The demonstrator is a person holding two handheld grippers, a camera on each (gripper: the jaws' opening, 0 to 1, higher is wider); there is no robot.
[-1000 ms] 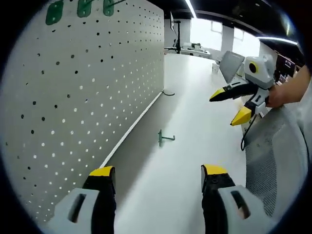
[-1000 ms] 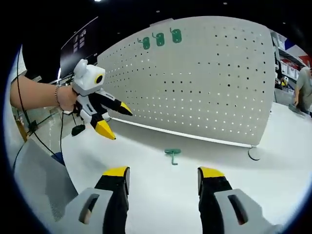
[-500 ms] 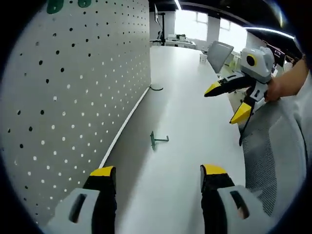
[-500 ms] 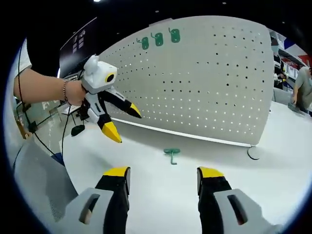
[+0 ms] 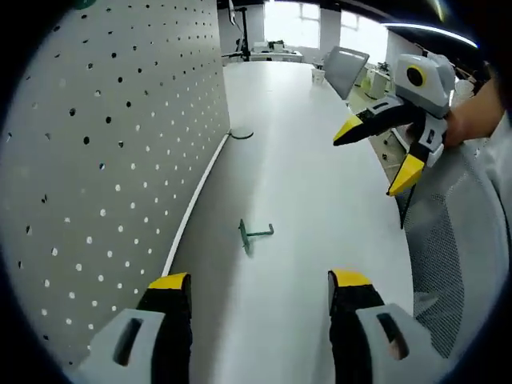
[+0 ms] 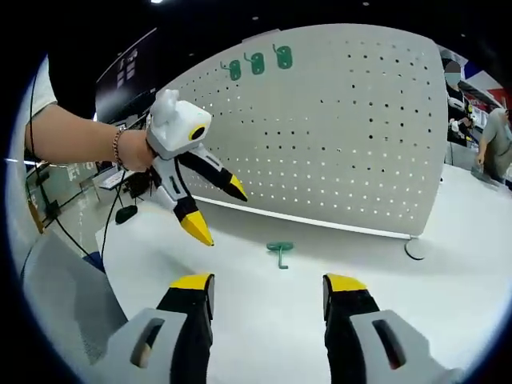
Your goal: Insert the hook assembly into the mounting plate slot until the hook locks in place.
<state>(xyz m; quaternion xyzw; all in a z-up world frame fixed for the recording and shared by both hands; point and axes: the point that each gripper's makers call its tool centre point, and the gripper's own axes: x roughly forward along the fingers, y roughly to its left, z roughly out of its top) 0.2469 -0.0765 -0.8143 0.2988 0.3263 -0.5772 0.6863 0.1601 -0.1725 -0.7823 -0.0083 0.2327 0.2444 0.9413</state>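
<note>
Left gripper view: jaws apart and empty at bottom, now closer over one green hook assembly (image 5: 253,235) lying mid-frame on the tabletop (image 5: 320,208), beside one pegboard (image 5: 104,160) at left; right gripper (image 5: 376,148) agape at upper right.

Right gripper view: own jaws apart, empty; left gripper (image 6: 214,210) advanced toward that hook from the left, pickup seemingly near; three green hooks (image 6: 256,62) hung at upper centre.

L gripper (image 6: 214,212), white body w/ black jaws and yellow tips, has moved in over the white table (image 6: 264,320) since 1 s ago: in right gripper view it's gone from far left edge to nearer the small green metal hook (image 6: 279,251), now above and just left of it, jaws apart, not touching. Left gripper view swung down along the grey perforated pegboard (image 5: 96,160); R gripper (image 5: 376,152) there sits a bit higher.
</note>
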